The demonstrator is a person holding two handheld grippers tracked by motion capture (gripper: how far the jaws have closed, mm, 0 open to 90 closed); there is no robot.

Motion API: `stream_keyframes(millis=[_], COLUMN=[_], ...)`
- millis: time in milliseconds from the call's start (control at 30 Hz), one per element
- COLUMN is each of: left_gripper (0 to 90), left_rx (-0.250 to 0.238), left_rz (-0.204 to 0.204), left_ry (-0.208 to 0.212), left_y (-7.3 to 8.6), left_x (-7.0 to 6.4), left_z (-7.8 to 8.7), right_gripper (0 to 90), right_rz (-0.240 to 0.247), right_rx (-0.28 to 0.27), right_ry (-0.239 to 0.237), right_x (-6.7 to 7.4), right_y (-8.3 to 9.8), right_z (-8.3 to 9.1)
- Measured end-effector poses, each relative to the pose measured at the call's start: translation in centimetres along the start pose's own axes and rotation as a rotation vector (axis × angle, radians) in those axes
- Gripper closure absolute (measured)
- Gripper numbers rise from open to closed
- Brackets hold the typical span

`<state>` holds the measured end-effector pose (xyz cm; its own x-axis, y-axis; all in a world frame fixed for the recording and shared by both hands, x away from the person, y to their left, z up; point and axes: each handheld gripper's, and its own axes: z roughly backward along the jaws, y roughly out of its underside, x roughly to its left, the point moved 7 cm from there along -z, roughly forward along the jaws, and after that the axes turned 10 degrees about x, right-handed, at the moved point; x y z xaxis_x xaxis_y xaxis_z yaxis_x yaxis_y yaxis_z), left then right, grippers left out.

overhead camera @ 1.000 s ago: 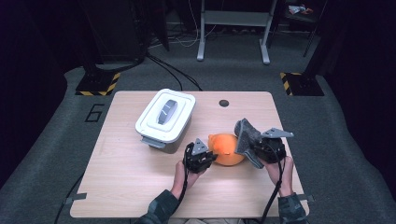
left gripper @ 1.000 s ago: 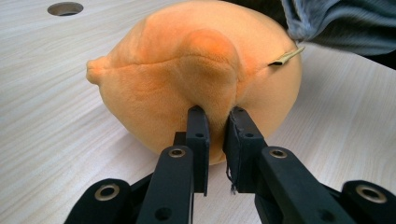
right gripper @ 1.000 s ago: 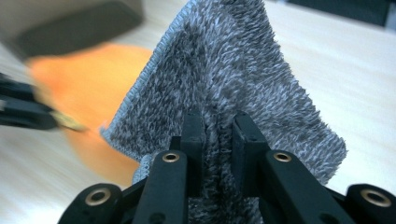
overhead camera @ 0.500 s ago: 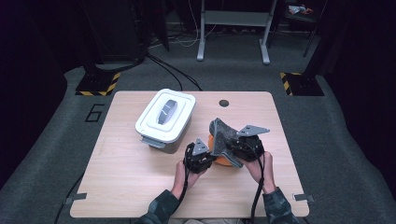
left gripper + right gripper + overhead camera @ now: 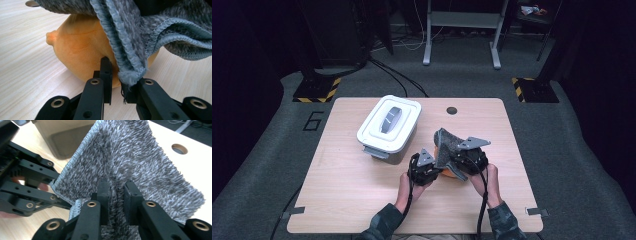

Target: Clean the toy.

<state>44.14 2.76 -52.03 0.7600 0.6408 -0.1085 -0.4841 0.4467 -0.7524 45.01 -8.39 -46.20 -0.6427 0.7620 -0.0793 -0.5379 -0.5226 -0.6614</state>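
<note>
Grey cloth draped over an orange plush toy

Left gripper (image 5: pixel 428 167) and right gripper (image 5: pixel 460 159) both pinch the grey cloth (image 5: pixel 140 167) above the toy (image 5: pixel 82 50).

Dark knit sleeves (image 5: pixel 388 222), black cables, and black fingers (image 5: pixel 106 75) with brass-ringed screw holes.

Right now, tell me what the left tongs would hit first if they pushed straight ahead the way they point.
Most likely the orange rounded object, which sits just beyond the left tongs. They are already shut on an edge of the grey cloth, which drapes over that object, so cloth and object would probably be pushed together.
</note>
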Motion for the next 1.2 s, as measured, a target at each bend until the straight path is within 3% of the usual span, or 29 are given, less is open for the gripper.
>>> stream_keyframes(millis=[500,633,733,967,1100,1200], left_gripper=[80.7,80.6,80.6,80.6,80.6,80.6], left_rx=[-0.013,-0.013,-0.009,-0.013,-0.009,-0.007], left_rz=[0.011,0.006,0.005,-0.003,-0.004,0.002], left_ry=[0.014,0.009,0.009,0.005,0.001,-0.004], left_y=[-0.2,-0.1,-0.2,-0.4,-0.4,-0.4], left_x=[-0.4,-0.5,-0.5,-0.6,-0.6,-0.5], left_z=[-0.1,-0.1,-0.1,-0.1,-0.1,-0.1], right_gripper=[77.9,77.9,77.9,77.9,77.9,77.9], right_rz=[-0.066,-0.1,-0.129,-0.208,-0.252,-0.29], right_rx=[0.021,0.005,0.003,0.033,0.088,0.116], right_ry=[0.033,0.021,0.041,0.082,0.112,0.109], right_x=[-2.2,-2.7,-3.5,-6.3,-7.5,-8.0], right_y=[1.7,2.3,2.9,5.4,7.1,8.2], right_z=[0.9,0.8,0.9,0.3,-0.7,-1.6])
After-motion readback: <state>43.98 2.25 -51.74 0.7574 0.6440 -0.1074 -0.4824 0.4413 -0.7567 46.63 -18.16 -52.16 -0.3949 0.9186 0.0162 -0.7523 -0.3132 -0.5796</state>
